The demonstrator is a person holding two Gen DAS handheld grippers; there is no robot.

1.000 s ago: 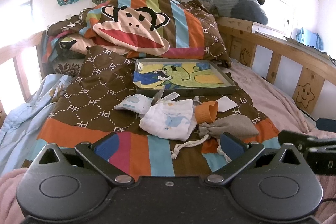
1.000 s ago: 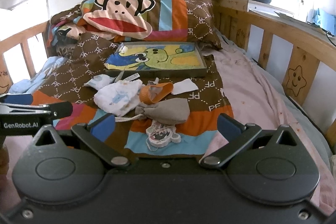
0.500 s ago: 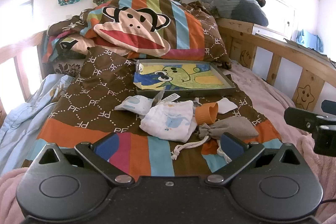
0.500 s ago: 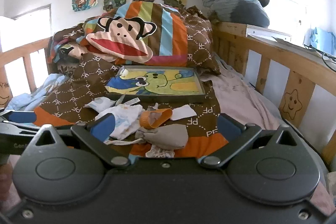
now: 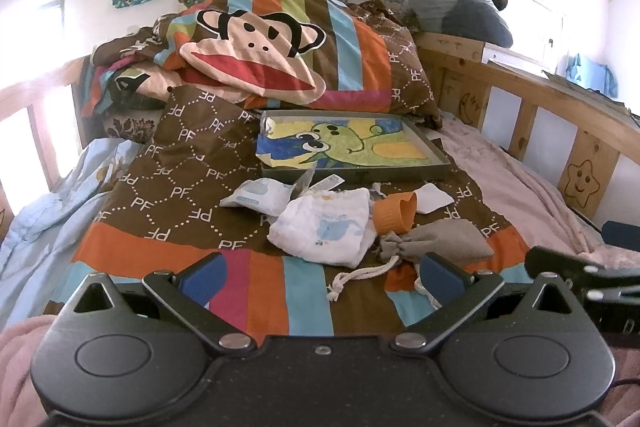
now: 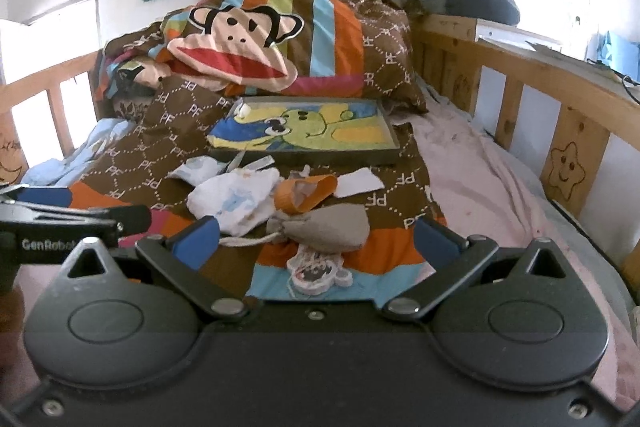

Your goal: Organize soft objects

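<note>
On the wooden-railed bed (image 5: pixel 532 95), a striped monkey-print quilt (image 5: pixel 168 187) carries a grey tray (image 5: pixel 352 174) lined with a cartoon dinosaur cloth. Just before it lie a white printed cloth (image 5: pixel 324 227), grey drawstring pouch (image 6: pixel 332 227), orange cup (image 5: pixel 394 215) and monkey patch (image 6: pixel 316 271). Left gripper (image 5: pixel 320 273) and right gripper (image 6: pixel 316 237) both gape wide, empty, above the quilt.

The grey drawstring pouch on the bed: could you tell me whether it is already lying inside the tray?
No, the grey drawstring pouch lies on the striped blanket, well in front of the tray and apart from it.
</note>
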